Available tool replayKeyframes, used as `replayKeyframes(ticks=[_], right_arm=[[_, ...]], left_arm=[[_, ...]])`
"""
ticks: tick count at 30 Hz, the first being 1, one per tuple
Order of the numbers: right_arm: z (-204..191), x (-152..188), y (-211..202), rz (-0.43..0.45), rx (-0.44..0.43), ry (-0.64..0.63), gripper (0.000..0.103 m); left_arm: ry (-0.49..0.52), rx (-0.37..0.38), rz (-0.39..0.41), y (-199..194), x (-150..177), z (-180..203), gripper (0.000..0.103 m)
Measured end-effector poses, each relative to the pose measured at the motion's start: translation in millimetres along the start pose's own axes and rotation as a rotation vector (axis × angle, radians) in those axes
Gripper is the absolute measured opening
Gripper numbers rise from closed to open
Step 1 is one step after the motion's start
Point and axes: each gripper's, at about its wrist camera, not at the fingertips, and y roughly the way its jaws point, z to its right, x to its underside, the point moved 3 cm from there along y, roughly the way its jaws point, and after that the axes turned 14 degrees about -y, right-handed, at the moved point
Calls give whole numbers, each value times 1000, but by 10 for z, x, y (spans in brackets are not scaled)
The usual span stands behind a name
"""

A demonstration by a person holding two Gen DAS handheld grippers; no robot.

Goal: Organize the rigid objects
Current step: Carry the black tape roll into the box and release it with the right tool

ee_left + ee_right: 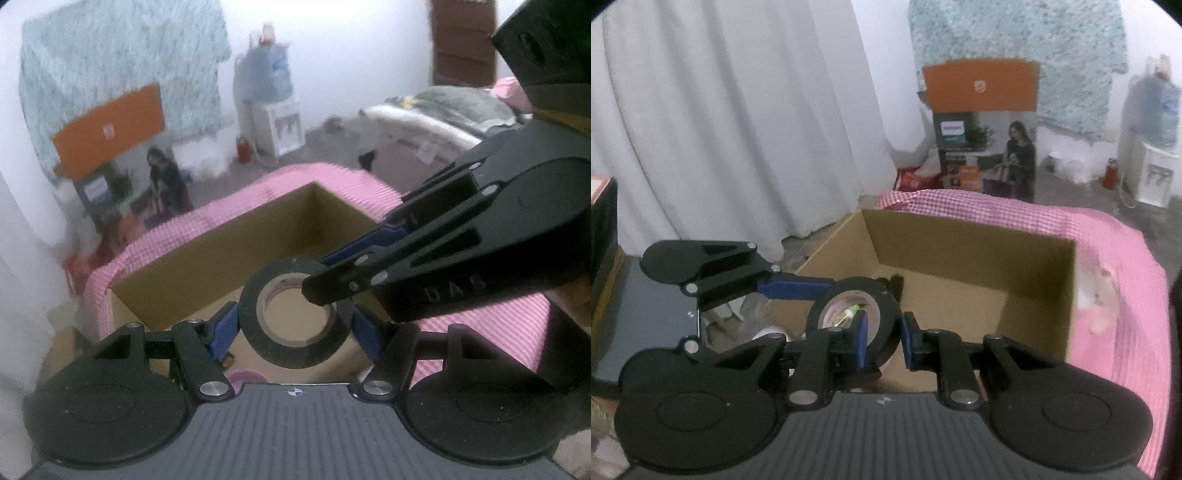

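Handover in progress above the cardboard box [960, 266], which sits on the pink checked cloth [1108, 266].

Tape roll [295, 317]: black, held in the air over the box's near edge, not yet inside. Both tools are on it.

Left gripper [295, 325]: blue pads [225, 328] sit against the roll's outer rim on both sides, so it reads as clamped across the full width.

Right gripper [882, 332]: one finger goes through the core, the other lies outside the rim, and the jaws pinch the wall of the roll [855, 314]. Contact looks firm, though the inner pad is partly hidden.

Judgement: you are mid-transfer, and only one tool should carry the roll into the box.

- Decide which grip keeps it. The wall pinch lets the roll hang and swing; the left hold looks steadier.
- Free the other tool slowly, and only once the keeper is firm.
- Pull the freed finger straight out of the core so it does not drag the roll.
- Lower into the open floor of the box, clear of the walls, before you let go.
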Motion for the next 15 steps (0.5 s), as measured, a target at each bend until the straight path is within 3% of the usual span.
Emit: replayKeyframes(ticks=[7, 12, 15], right_arm=[[551, -373, 874, -152, -105, 76, 21], [864, -349, 1487, -269, -145, 134, 21], [1021, -295, 1797, -325, -166, 168, 21]], left_arm=[[-94, -19, -199, 733, -329, -404, 66], [-171, -19, -348, 1263, -361, -624, 66], [-176, -37, -399, 1464, -350, -682, 66]])
